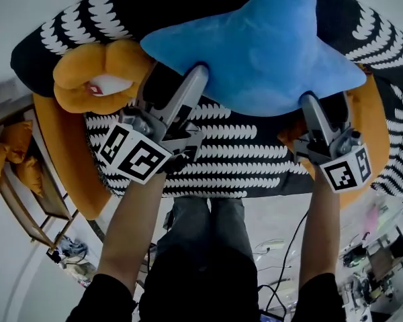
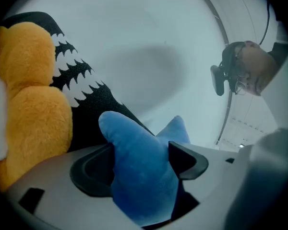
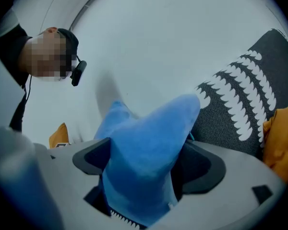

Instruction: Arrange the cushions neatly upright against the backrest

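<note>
At the far left a wooden shelf (image 1: pixel 28 210) holds small orange pillows. Right of it, on the left end of the black-and-white patterned sofa (image 1: pixel 242 154), sits the orange cushion (image 1: pixel 101 76), plump and rounded, with a white patch on it. In the left gripper view it (image 2: pixel 29 104) bulks up at the left edge against the patterned cover (image 2: pixel 81 85).

The left gripper (image 1: pixel 196 76), marker cube (image 1: pixel 134 154) near the person's hand, reaches under the lower left arm of the star (image 1: pixel 269 39). Its jaws (image 2: pixel 141 159) stand wide with that blue arm (image 2: pixel 139 176) filling the gap, both pads against the plush, so it has the star in its grasp.

The star is big and blue. It lies over the middle and right of the sofa, and its left point is just beside the orange cushion. Whether it leans on the backrest I cannot tell.

The right gripper (image 1: pixel 310 102) takes the star's lower right arm. In its own view the claw (image 3: pixel 146 159) is clenched on the plush (image 3: pixel 144 152), which bulges above the pads. Patterned cover (image 3: pixel 240 104) rises to the right
</note>
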`<state>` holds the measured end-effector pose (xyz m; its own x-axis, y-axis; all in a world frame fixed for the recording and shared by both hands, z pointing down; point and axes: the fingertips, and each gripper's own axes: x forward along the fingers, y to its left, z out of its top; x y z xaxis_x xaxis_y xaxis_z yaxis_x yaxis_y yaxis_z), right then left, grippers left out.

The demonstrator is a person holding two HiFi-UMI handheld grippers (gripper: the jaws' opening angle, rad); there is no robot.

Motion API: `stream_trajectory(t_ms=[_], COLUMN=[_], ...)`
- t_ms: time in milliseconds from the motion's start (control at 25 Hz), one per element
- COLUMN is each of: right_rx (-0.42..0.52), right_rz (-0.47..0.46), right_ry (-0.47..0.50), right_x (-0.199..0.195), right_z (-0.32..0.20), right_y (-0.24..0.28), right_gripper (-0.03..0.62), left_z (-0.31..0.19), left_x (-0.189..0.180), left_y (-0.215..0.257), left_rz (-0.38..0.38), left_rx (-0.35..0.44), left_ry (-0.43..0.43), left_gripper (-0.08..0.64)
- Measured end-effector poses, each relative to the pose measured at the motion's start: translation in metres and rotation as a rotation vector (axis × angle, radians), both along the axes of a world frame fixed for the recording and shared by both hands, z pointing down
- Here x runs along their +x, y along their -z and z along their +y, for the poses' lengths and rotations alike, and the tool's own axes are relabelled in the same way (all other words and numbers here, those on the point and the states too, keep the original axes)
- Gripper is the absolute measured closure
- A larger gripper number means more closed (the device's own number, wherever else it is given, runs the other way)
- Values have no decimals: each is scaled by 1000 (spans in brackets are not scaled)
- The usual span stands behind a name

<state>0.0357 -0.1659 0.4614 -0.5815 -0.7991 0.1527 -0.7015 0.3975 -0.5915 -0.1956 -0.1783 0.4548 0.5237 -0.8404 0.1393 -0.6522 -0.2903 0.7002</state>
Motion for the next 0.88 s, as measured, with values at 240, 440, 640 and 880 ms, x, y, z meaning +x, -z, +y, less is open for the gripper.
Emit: stream_trajectory(t_ms=[240,440,640,880], right_rx=[-75,-63,-167,-49], right_rz=[24,-70,-35,-10], right_ry=[0,-94,-71,-60], right_x=[-42,-57,-42,-78], right_z=[51,77,80,74], right_y=[-9,19,-32,16], right_gripper=[141,147,147,147], left_z=[47,86,83,78], left_x=[-40,-57,-38,-76], left_y=[3,7,-31,11], left_rz=[82,120,70,75], left_rx=[-69,-103,-183,-66], left_ry=[38,60,44,33], left_gripper=[196,196,196,198])
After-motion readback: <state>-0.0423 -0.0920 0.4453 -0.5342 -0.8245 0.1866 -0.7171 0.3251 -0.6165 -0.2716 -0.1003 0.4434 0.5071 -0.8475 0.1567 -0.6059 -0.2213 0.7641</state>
